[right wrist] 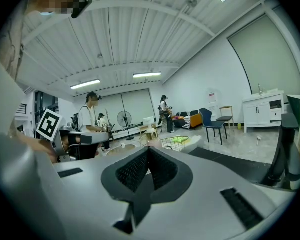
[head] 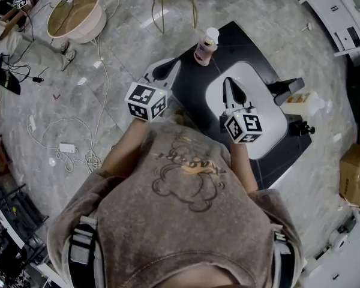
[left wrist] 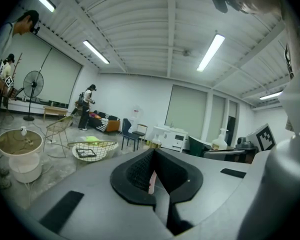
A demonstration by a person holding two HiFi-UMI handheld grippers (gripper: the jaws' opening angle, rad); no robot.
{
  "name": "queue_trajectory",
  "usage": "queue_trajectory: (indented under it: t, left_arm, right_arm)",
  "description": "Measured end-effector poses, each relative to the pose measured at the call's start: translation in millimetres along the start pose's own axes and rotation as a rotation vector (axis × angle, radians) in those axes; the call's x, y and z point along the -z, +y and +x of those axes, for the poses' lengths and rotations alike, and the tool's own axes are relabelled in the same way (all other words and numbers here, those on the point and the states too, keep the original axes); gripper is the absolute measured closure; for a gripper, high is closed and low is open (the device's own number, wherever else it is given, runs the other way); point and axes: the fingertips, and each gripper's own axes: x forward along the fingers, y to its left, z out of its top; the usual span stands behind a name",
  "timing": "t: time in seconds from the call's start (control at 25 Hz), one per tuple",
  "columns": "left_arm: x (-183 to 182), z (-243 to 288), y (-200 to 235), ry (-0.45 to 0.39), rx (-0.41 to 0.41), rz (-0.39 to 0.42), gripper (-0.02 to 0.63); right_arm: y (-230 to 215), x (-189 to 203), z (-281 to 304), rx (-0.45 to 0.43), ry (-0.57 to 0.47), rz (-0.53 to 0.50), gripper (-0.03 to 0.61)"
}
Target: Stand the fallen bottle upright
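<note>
Both tongs idle, held low and near level over the near side of the black surface (head: 243, 44). Left tongs (head: 165, 69) pressed together, nothing pinched; right tongs (head: 229, 87) likewise pressed together and empty, as each gripper view confirms. Bottle (head: 205, 47): pink-and-white, white cap (head: 212, 35), standing just ahead of the left tongs, ahead and to the left of the right tongs, touching neither. In the left gripper view a sliver of it (left wrist: 151, 181) shows through the notch behind the closed tips, beyond them, not gripped. Long axis reads vertical, cap up, base on the surface; judged already upright, so the task looks done. Handling, by judgement: small plastic bottle, light, stiff walls, smooth and likely slippery, narrow base so easily tipped by a nudge. Best hold would be across the mid-body below the cap, pads square to the sides. A pale bottle (head: 303, 104) stands well off to the right of the right tongs; seems upright too
</note>
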Motion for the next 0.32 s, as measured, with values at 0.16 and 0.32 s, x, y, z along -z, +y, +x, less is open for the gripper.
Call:
queue_trajectory:
  t: [0.16, 0.32]
  left_arm:
    - [1.5, 0.2, -1.8, 0.004, -0.002, -0.002, 0.595]
    - [1.9, -1.1, -2.4, 0.004, -0.007, -0.007, 0.595]
  right_arm:
    - [-1.1, 0.4, -0.5, -0.002, 0.002, 0.002, 0.581]
    - [-0.7, 0.6, -0.3, -0.008, 0.003, -0.002, 0.581]
